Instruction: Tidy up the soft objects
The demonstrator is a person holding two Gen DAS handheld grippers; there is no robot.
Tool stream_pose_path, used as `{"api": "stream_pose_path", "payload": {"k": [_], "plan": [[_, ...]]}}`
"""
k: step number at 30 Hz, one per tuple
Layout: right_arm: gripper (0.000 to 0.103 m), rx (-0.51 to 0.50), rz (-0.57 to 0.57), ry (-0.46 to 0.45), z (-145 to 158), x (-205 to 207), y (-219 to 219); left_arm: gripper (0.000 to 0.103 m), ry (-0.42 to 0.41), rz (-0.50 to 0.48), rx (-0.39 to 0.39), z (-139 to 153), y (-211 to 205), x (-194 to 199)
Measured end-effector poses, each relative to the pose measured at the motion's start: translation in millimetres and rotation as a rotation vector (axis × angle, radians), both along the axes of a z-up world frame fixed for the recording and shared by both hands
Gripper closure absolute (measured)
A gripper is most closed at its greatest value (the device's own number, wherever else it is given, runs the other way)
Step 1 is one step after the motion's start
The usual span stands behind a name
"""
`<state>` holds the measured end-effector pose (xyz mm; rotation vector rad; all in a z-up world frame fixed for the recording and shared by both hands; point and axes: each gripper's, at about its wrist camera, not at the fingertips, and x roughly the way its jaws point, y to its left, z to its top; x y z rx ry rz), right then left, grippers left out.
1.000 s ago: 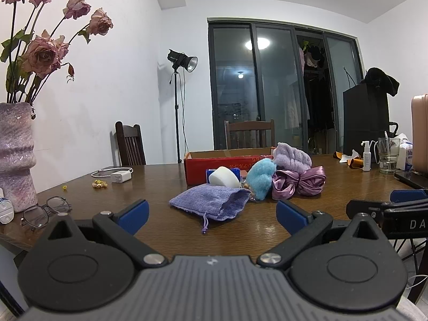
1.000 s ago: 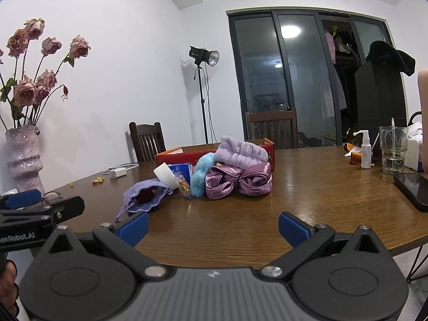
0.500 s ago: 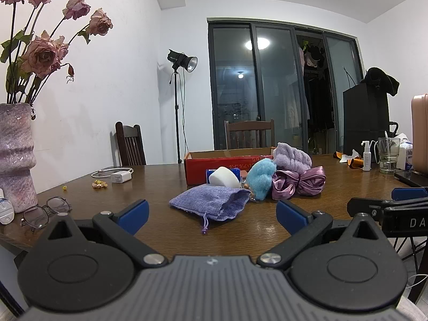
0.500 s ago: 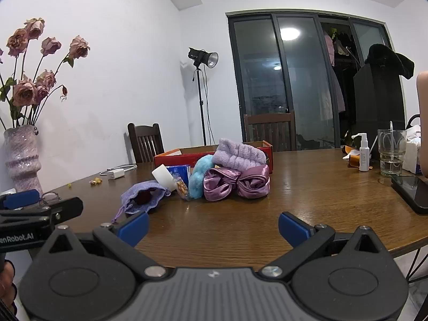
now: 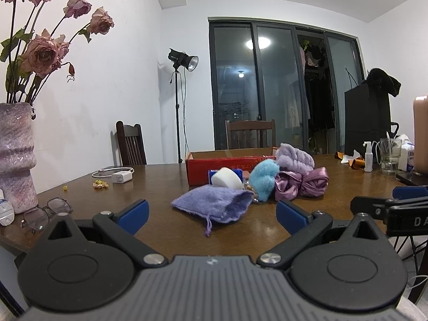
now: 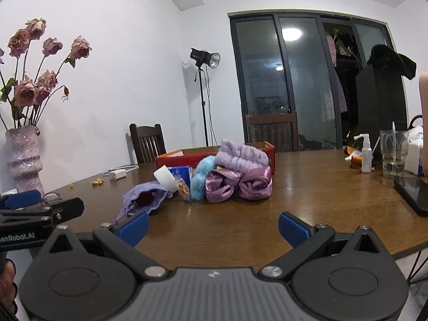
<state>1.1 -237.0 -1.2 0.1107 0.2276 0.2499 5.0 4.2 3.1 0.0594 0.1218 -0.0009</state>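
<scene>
Holding both tools low at the near edge of the wooden table, I have nothing in either one. My left gripper has its blue pads spread wide, and the purple pouch lies on the tabletop ahead of the gap, its drawstring trailing toward me; the pads do not touch it. My right gripper is spread just as wide over bare wood, well short of the pile.

The soft things sit bunched together near the middle of the table. In the right view the pouch lies at the left of the bunch with its mouth open and something dark red inside. Just beside it a white sponge leans against a blue packet. Next comes a fluffy blue ball, then a shiny purple satin bow with a lilac plush band resting on top of it. A shallow red box stands right behind the pile.

Off to the left stand a vase of dried roses, eyeglasses and a white charger. On the right are a spray bottle, a glass and a dark phone.
</scene>
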Motion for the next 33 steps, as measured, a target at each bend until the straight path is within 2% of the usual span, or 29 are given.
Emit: {"api": "stream_pose_path", "payload": {"k": [2,5,9,11,15,19,21,22,24,25,28,29,31,33], "plan": [[0.000,0.009,0.027,-0.011,7,7,-1,0.000,-0.010,-0.001,-0.019,6,8,5],[0.000,0.062,0.093,0.030,19,28,-4,0.000,0.000,-0.013,-0.031,18,23,24],[0.000,-0.006,0.108,0.064,30,63,16,0.000,0.042,-0.047,-0.048,36,43,74],[0.002,0.009,0.148,0.090,34,85,27,0.000,0.093,-0.089,-0.049,41,56,111],[0.010,0.096,0.245,0.250,32,138,51,0.001,0.238,-0.149,-0.155,42,87,182],[0.014,0.060,0.279,0.308,20,172,86,0.005,0.318,-0.193,-0.166,32,96,231],[0.016,0.058,0.270,0.319,14,187,98,0.011,0.357,-0.189,-0.206,24,100,250],[0.020,0.074,0.271,0.325,13,192,101,0.016,0.396,-0.195,-0.236,20,104,259],[0.041,0.113,0.316,0.344,10,202,104,0.024,0.467,-0.237,-0.287,14,108,270],[0.060,0.125,0.336,0.366,8,206,104,0.033,0.488,-0.267,-0.299,11,110,271],[0.086,0.121,0.381,0.390,2,205,98,0.052,0.516,-0.327,-0.298,4,110,261],[0.089,0.125,0.392,0.397,1,203,95,0.055,0.520,-0.332,-0.307,2,109,255],[0.090,0.131,0.426,0.411,2,196,84,0.063,0.517,-0.357,-0.329,1,107,233],[0.089,0.076,0.451,0.429,5,187,74,0.064,0.512,-0.367,-0.336,2,99,204]]}}
